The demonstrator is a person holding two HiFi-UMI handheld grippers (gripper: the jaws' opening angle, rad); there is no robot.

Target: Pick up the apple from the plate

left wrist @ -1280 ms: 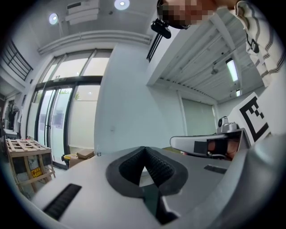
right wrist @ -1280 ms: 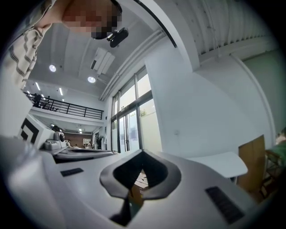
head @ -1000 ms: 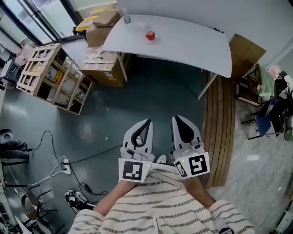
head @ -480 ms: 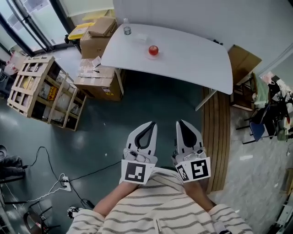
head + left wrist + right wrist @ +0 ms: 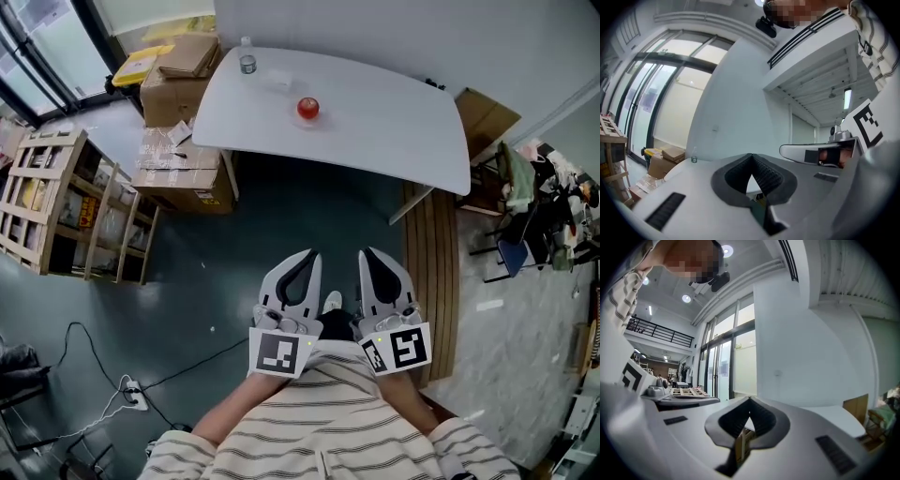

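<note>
A red apple [image 5: 307, 109] rests on a pale plate [image 5: 294, 116] near the middle of a white table [image 5: 394, 122] far ahead in the head view. My left gripper [image 5: 307, 254] and right gripper [image 5: 367, 253] are held side by side close to my body, well short of the table. Both point level toward it, each shut with its tips meeting and nothing between them. In the left gripper view the left gripper [image 5: 751, 155] shows shut jaws, and the table edge [image 5: 677, 169] lies beyond. The right gripper [image 5: 750, 400] is likewise shut in its own view.
A small clear bottle [image 5: 247, 58] stands at the table's far left corner. Cardboard boxes [image 5: 178, 70] are stacked left of the table, and a wooden crate rack [image 5: 56, 202] stands further left. A wooden slatted panel [image 5: 433, 272] lies on the floor to the right. Cables [image 5: 94, 366] trail at lower left.
Both grippers and I have moved forward toward the table; the table and apple sit lower and nearer in the head view. The grippers stay shut.
</note>
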